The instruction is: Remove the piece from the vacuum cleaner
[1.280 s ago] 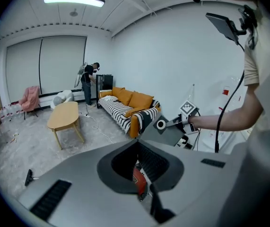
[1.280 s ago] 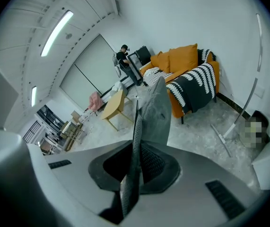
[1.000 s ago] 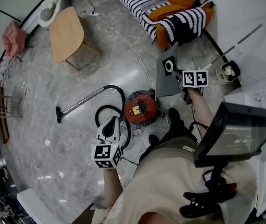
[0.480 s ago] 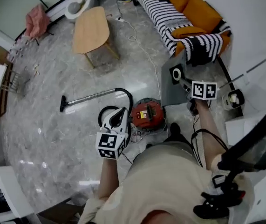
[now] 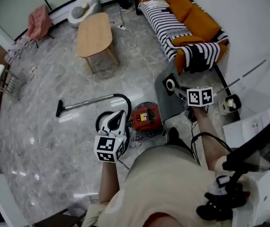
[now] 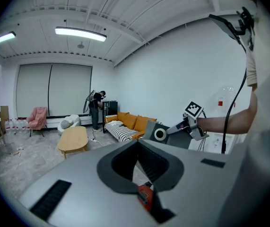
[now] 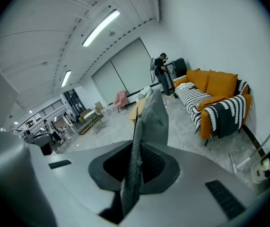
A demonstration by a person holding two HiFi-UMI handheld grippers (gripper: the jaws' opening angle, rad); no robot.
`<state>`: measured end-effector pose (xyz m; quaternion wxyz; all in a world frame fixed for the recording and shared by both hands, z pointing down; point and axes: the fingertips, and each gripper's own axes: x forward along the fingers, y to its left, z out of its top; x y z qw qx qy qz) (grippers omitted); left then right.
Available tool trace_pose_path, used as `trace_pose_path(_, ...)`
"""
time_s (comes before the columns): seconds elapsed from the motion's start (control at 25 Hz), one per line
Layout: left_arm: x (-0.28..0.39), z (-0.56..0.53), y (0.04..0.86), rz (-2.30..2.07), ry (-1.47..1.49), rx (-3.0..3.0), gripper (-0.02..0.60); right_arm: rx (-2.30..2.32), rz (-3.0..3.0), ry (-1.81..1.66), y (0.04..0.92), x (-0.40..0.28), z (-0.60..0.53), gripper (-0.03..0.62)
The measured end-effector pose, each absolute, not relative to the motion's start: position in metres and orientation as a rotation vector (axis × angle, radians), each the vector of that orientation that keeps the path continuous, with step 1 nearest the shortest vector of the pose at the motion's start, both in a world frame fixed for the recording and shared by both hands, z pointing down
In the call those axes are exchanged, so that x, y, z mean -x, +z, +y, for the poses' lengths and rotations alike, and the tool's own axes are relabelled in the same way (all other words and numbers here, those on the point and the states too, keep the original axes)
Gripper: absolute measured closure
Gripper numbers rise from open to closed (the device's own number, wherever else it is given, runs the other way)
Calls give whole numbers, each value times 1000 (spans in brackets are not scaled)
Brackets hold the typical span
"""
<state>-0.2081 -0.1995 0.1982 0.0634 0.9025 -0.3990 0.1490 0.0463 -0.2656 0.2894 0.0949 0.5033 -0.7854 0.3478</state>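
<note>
The red canister vacuum cleaner (image 5: 146, 117) sits on the marble floor, with its black hose and wand (image 5: 85, 102) stretched to the left. My right gripper (image 5: 182, 92) is shut on the removed piece, a flat grey dust bag (image 5: 169, 97) with a white ring collar, held in the air to the right of the vacuum. In the right gripper view the bag (image 7: 153, 119) stands edge-on between the shut jaws (image 7: 135, 150). My left gripper (image 5: 117, 116) hovers just left of the vacuum, jaws together with nothing in them (image 6: 138, 148). The left gripper view also shows the bag (image 6: 161, 134).
An orange sofa with a striped blanket (image 5: 187, 22) lines the right wall. A wooden coffee table (image 5: 94, 32) stands beyond the vacuum, a pink chair (image 5: 35, 25) further left. A white round container (image 5: 229, 103) sits by the wall. A person (image 6: 97, 110) stands far back.
Both grippers have risen. The right one has rolled a little while keeping hold of the grey bag. The head camera has swung, so more of the room's far end shows.
</note>
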Motion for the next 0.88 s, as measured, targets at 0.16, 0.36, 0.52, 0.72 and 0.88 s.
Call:
trace_pose_path(0.16,207,-185,208,-1090,440,-2744,584,-1498,-2305,997,280,-30,-232,569)
trace_pose_path(0.36,180,-171,217,-937,439,-2782,584,-1489,-2277,1043,284,-29,-190,569)
trace_pose_path(0.52,152,-156,225,-843,474,-2813,584,-1522,-2260,1082,290,-45,-161,569)
trace_pose_path(0.72,122,-137,222,-814,540,-2838,584,-1557,-2281,1100,294,-73,-137,569)
trace_pose_path(0.88,95,-116,221,-804,607,-2842,584,-1545,-2311,1101,294,-89,-116,569)
